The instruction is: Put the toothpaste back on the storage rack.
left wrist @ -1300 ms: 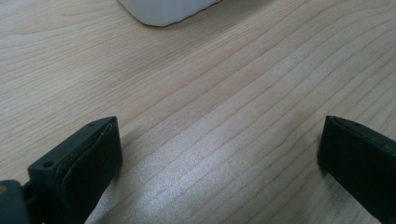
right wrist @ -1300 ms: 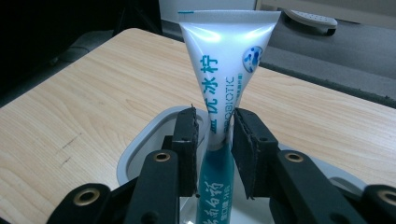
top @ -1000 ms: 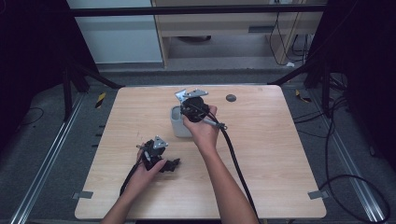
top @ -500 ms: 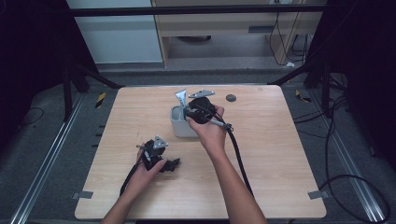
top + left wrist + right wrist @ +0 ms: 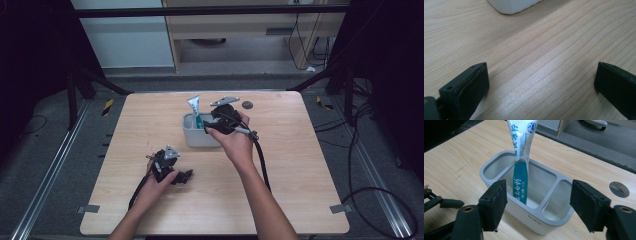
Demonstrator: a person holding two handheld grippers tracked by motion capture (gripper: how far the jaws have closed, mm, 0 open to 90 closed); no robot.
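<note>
My right tool had just been opening, nothing between its jaws: the toothpaste tube stood propped in the holder's middle compartment, leaning on the rim. My left tool rested released on the table, waiting

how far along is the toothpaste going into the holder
Done, it seems: the toothpaste tube stands in the middle compartment of the grey holder, leaning on its rim. In hand: the right gripper has just been opening its jaws, with nothing between the pads, close in front of the holder. The left gripper rests open over bare table. Left: probably only backing the right gripper away.
</note>
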